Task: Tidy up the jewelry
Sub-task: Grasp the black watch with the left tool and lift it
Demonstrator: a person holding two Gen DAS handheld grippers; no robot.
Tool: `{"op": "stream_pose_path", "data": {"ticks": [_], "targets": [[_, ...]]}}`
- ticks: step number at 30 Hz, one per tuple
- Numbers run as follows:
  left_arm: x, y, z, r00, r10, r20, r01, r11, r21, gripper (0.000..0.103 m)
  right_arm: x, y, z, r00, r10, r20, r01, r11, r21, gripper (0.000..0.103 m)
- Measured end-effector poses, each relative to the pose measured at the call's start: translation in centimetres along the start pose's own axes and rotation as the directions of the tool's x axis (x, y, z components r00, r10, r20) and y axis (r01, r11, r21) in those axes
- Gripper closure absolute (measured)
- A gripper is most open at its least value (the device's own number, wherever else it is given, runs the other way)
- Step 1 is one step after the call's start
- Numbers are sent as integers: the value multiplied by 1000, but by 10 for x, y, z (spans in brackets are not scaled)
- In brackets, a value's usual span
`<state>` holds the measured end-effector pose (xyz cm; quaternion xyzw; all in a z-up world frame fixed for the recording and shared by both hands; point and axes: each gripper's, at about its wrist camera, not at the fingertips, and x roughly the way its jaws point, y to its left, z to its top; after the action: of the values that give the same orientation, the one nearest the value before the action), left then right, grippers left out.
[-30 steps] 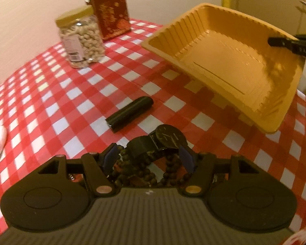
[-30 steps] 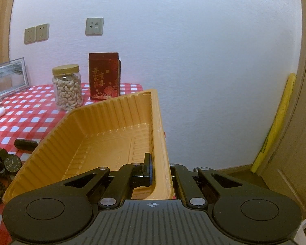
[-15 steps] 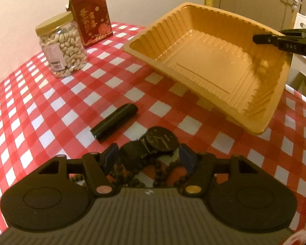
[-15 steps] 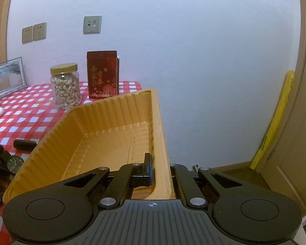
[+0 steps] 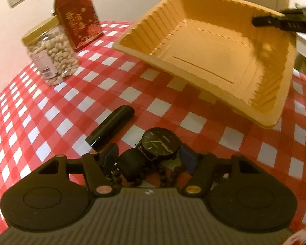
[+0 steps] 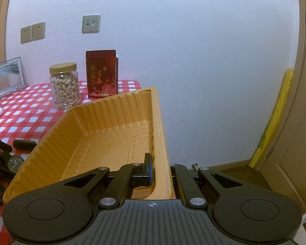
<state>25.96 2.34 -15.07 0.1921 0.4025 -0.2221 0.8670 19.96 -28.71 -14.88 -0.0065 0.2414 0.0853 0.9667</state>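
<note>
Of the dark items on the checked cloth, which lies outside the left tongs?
The glossy black cylindrical tube, alone beyond the tongs; the black wristwatch and dark bead strand sit between them.

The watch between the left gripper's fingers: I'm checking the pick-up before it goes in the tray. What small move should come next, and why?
Probably finish closing the left gripper on the watch. Its jaws are closing with the watch and bead strand between them, not yet pinched. The right gripper already holds the orange tray tilted by its rim, empty and waiting.
</note>
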Motion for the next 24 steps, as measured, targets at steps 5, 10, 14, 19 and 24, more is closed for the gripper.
{"op": "stream_pose_path", "data": {"ticks": [5, 10, 14, 19, 24], "targets": [[-5, 9, 4, 1000, 2, 4, -2, 987, -159, 49, 0, -1, -1, 1000, -1, -7, 1, 1000, 19, 100], [-4, 12, 10, 1000, -1, -4, 0, 972, -235, 61, 1, -1, 0, 1000, 0, -11, 0, 1000, 29, 100], [4, 7, 15, 1000, -20, -12, 17, 978, -209, 49, 1, -2, 0, 1000, 1, -12, 0, 1000, 30, 100], [14, 7, 16, 999, -28, -36, 22, 986, -167, 48, 0, -1, 0, 1000, 0, -13, 0, 1000, 27, 100], [17, 5, 15, 999, -29, -37, 25, 995, -98, 63, -1, -1, -2, 1000, -1, -18, 2, 999, 35, 100]]}}
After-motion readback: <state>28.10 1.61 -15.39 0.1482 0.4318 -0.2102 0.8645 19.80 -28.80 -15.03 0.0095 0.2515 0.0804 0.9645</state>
